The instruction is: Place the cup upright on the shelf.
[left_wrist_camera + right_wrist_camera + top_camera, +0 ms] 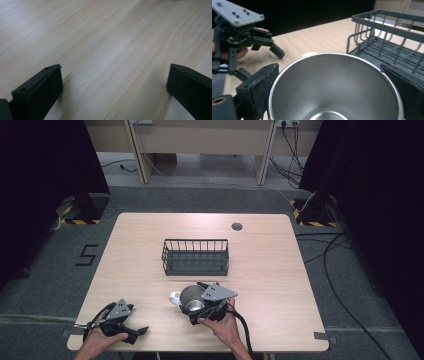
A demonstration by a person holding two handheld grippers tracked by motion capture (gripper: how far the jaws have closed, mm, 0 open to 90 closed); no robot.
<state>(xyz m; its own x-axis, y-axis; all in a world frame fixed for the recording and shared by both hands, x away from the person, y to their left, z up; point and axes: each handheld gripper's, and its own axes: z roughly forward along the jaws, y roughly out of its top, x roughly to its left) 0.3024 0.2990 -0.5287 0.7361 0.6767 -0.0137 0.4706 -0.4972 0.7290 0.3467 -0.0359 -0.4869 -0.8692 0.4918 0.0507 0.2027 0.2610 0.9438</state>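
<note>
A steel mug (190, 296) with a white handle sits at the table's front centre, just in front of the dark wire basket (195, 242). My right gripper (200, 306) is shut on the mug, one jaw on each side of its body. In the right gripper view the mug's open mouth (332, 82) lies between the two black jaws, and the basket (387, 27) stands close behind it to the right. My left gripper (136, 334) rests at the front left of the table (270, 270), open, with only bare wood (112, 50) between its jaws. The left gripper (259, 62) is also in the right gripper view.
The basket holds nothing that I can see. A round cable grommet (237, 226) sits near the table's far edge. Dark curtains stand on both sides, and cables lie on the grey floor to the right.
</note>
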